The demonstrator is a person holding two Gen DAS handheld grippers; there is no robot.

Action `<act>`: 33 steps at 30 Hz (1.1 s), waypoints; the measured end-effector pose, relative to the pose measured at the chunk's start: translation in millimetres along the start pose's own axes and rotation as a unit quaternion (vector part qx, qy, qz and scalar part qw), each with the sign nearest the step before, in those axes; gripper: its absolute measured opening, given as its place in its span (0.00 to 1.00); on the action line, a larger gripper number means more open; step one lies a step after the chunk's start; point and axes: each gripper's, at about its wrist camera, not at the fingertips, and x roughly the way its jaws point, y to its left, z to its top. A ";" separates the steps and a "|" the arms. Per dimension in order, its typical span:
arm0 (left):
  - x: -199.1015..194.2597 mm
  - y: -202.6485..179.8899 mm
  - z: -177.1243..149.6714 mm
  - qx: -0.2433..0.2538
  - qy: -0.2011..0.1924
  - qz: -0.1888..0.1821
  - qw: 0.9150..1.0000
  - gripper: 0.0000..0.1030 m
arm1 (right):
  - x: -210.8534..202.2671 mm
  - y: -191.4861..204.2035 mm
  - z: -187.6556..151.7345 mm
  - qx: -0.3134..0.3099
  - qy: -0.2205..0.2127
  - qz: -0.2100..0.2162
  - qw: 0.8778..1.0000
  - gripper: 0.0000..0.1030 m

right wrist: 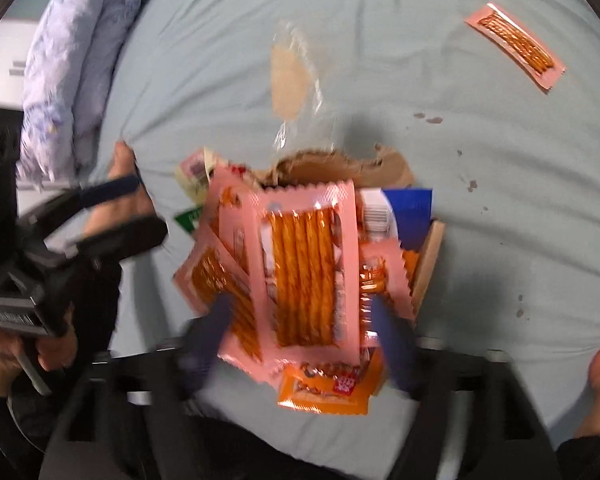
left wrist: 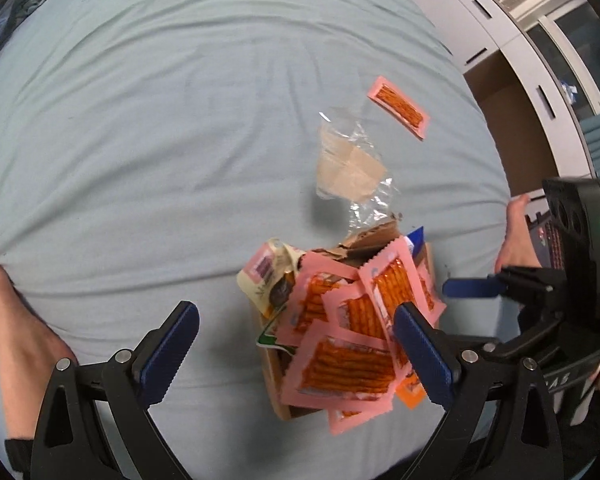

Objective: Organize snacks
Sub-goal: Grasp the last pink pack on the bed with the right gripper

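Note:
An open cardboard box point(left wrist: 278, 384) lies on the bed, heaped with pink packs of pretzel sticks point(left wrist: 344, 364). My left gripper point(left wrist: 298, 348) hangs open above the sheet, its right finger over the pile's edge, nothing between the jaws. My right gripper point(right wrist: 304, 336) is blurred and open just over the box point(right wrist: 428, 264). The top pink pack point(right wrist: 306, 264) lies between its fingers, and the pads stand clear of it. One more pink pack point(left wrist: 400, 107) point(right wrist: 514, 46) lies alone farther up the sheet. A blue finger point(left wrist: 472, 286) of the right gripper shows beside the box.
A crumpled clear wrapper point(left wrist: 352, 164) point(right wrist: 292, 84) lies just beyond the box. An orange pack point(right wrist: 328, 388) and a blue pack point(right wrist: 410, 208) sit in the pile. Bare feet point(left wrist: 4, 320) point(left wrist: 516, 236) rest on the bed either side. Pillows point(right wrist: 68, 72) lie far left; cabinets point(left wrist: 480, 20) stand past the bed.

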 end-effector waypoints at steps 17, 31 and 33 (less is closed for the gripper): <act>-9.5 -18.9 -9.2 0.064 -0.086 0.135 0.985 0.97 | -65.8 -41.9 9.7 -0.011 -0.150 -0.250 0.957 0.82; -31.6 21.9 1.2 -0.074 -0.093 0.074 0.990 0.97 | 1.1 -113.0 61.2 -0.095 -0.072 -0.322 0.939 0.82; -30.5 26.0 4.0 -0.094 -0.093 0.056 0.990 0.97 | 7.1 -119.8 79.8 -0.092 -0.074 -0.321 0.940 0.82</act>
